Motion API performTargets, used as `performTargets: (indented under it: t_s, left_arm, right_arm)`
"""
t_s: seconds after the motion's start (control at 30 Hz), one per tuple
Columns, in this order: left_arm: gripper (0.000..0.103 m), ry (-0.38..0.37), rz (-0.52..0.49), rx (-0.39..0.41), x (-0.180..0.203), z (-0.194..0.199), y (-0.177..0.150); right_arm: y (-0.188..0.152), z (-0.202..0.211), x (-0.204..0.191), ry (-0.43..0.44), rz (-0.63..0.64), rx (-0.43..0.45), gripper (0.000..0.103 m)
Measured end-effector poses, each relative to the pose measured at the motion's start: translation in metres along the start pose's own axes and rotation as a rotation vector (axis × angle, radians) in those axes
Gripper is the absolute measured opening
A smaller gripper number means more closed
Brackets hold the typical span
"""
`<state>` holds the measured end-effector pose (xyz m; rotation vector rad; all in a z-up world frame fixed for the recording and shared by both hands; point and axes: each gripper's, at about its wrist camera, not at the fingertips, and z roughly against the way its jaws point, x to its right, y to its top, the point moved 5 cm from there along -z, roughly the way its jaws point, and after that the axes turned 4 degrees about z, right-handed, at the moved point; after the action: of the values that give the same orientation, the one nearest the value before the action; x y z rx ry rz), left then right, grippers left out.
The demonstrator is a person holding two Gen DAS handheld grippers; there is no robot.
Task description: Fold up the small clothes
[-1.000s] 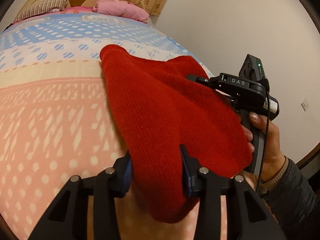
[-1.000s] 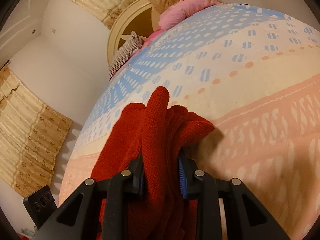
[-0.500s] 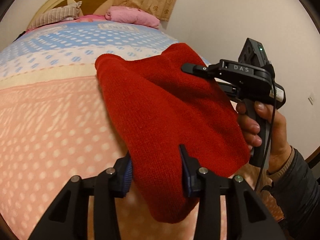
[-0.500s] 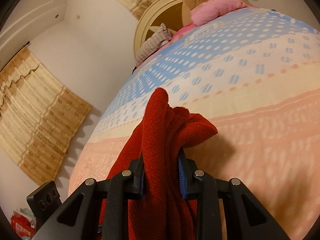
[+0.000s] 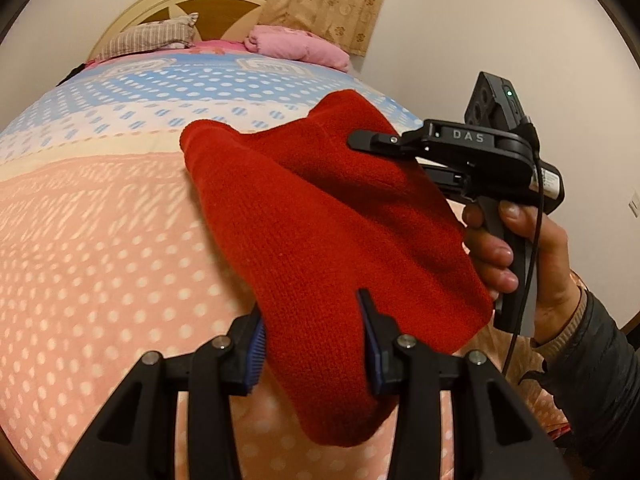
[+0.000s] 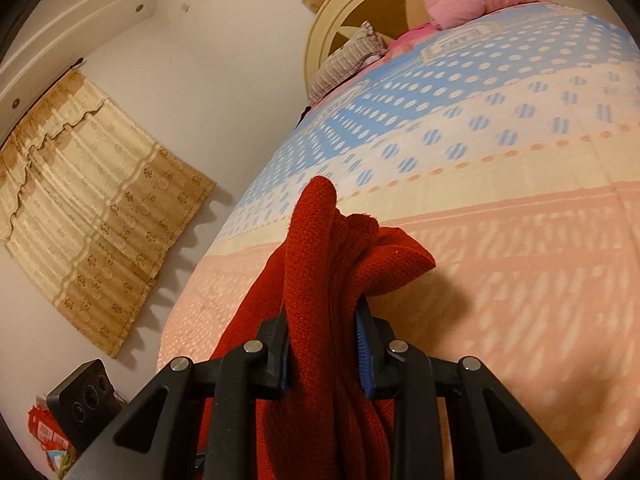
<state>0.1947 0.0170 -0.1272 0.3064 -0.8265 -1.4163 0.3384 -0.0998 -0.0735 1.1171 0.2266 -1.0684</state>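
Both tools have carried the red knit garment (image 5: 336,240) farther up the bed (image 5: 100,240), toward the headboard. Left tool (image 5: 312,344) and right tool (image 6: 322,344) are each clamped on bunched knit, which hangs between them above the bedspread. Folding appears barely started; laying flat remains. Count: one garment, two tools, two pillows.

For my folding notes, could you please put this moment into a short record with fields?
garment: red knit garment, bunched, lifted above the bed
left claw: closed on the garment's near end
right claw: closed on gathered folds of the garment
surface: bed with pink, cream and blue dotted cover
head of bed: striped pillow, pink pillow
fold: not yet laid down
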Motion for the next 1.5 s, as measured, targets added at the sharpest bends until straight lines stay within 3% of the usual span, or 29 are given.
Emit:
performTargets:
  t_s: [0.87, 1.5]
  left_arm:
    - [0.042, 0.143, 0.068, 0.089, -0.072, 0.062, -0.019]
    - [0.042, 0.215, 0.103, 0.094, -0.107, 0.079, -0.051]
  right_arm:
    - [-0.025, -0.093, -0.099, 0.161, 0.052, -0.101, 0.027]
    - [-0.050, -0.148, -0.142, 0.206, 0.091, -0.204, 0.027]
